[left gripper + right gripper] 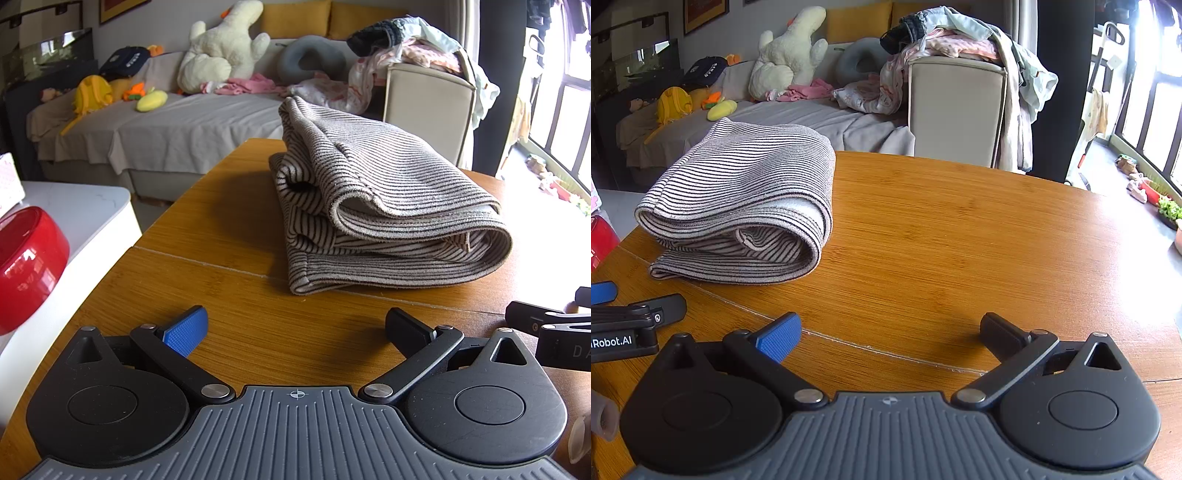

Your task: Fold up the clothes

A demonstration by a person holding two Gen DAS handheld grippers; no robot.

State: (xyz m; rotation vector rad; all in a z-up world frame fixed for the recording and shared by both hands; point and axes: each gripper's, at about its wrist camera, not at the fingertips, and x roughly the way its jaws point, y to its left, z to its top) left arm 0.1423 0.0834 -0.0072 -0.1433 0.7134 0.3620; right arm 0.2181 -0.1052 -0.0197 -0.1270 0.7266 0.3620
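Garment: I see the striped garment folded in a thick bundle on the wooden surface, ahead of both tongs.
Axis: its long side runs away from me toward the sofa; the rolled fold faces right.
Left tongs: released, spread wide, holding nothing.
Right tongs: released too, empty, over bare wood, garment to their left.

The folded garment is beige-grey with thin dark stripes, paler cream on the inner layers. Table is warm honey-orange wood grain. Each gripper's black with a grey ribbed body, one blue textured pad and one black one. Glossy red bowl sits off left, on a white counter.
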